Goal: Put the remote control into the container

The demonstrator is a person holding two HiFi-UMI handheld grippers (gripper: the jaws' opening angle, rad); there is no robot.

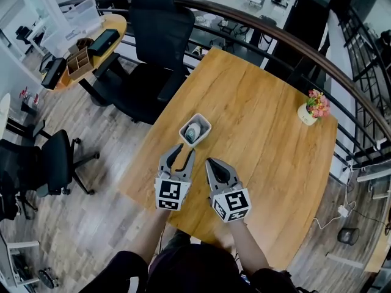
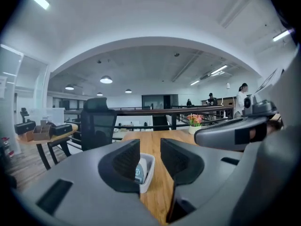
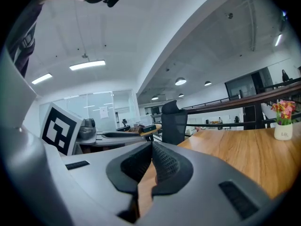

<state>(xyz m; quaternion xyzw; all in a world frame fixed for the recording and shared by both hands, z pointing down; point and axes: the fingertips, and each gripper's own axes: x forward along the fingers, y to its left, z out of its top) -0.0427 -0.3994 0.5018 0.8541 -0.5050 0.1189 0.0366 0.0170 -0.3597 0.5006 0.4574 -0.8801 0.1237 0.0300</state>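
A small white container (image 1: 195,130) stands on the wooden table (image 1: 269,139), and the grey remote control (image 1: 193,131) sits upright inside it. My left gripper (image 1: 185,149) hovers just in front of the container with its jaws open and nothing between them. In the left gripper view the container (image 2: 147,169) and the remote control (image 2: 139,171) show through the gap of the left gripper (image 2: 150,149). My right gripper (image 1: 210,162) is beside the left one, jaws shut and empty. In the right gripper view the right gripper (image 3: 151,148) has its pads touching.
A small pot of flowers (image 1: 313,110) stands at the table's far right corner. A black office chair (image 1: 156,54) is behind the table's left edge. Further left, a round side table (image 1: 113,23) carries a wooden organiser. A railing runs along the back.
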